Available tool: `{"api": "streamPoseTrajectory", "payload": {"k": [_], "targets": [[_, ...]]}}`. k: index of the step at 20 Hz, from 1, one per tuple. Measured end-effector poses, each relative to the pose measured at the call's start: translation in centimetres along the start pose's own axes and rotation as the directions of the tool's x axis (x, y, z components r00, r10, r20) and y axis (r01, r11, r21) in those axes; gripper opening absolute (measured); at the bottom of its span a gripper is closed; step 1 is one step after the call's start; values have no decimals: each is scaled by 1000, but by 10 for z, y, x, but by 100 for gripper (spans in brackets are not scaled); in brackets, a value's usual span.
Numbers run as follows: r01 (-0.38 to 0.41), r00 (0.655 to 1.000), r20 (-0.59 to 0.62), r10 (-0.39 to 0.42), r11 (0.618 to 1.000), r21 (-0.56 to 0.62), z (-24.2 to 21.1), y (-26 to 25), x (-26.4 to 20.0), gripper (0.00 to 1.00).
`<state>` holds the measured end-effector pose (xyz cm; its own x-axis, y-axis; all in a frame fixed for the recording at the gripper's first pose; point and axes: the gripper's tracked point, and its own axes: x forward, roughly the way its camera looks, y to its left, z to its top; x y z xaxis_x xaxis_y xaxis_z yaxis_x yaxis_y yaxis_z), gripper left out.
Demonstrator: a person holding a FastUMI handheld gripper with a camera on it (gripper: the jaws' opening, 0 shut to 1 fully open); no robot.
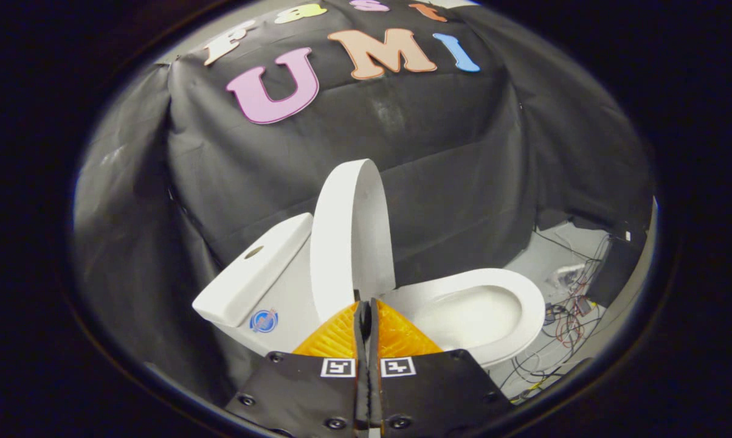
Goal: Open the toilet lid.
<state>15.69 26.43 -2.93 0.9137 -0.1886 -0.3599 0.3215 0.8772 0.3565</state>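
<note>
The toilet lid stands upright just beyond the tool, whose fingers are pressed together on nothing. A round blue sticker (writing too small) sits on the tank; the seat lies down.

I am in a test booth in a lab, not a real bathroom: black cloth drapes the walls behind a lone white toilet, and loose cables with small electronics sprawl over the bare floor beside it.
</note>
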Motion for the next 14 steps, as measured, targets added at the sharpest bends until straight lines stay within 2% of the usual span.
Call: {"api": "streamPoseTrajectory", "payload": {"k": [4,14], "targets": [[-36,999,-7,36,997,-64,-2,28,5,1],[-69,998,-6,69,985,-156,-7,73,18,1]]}}
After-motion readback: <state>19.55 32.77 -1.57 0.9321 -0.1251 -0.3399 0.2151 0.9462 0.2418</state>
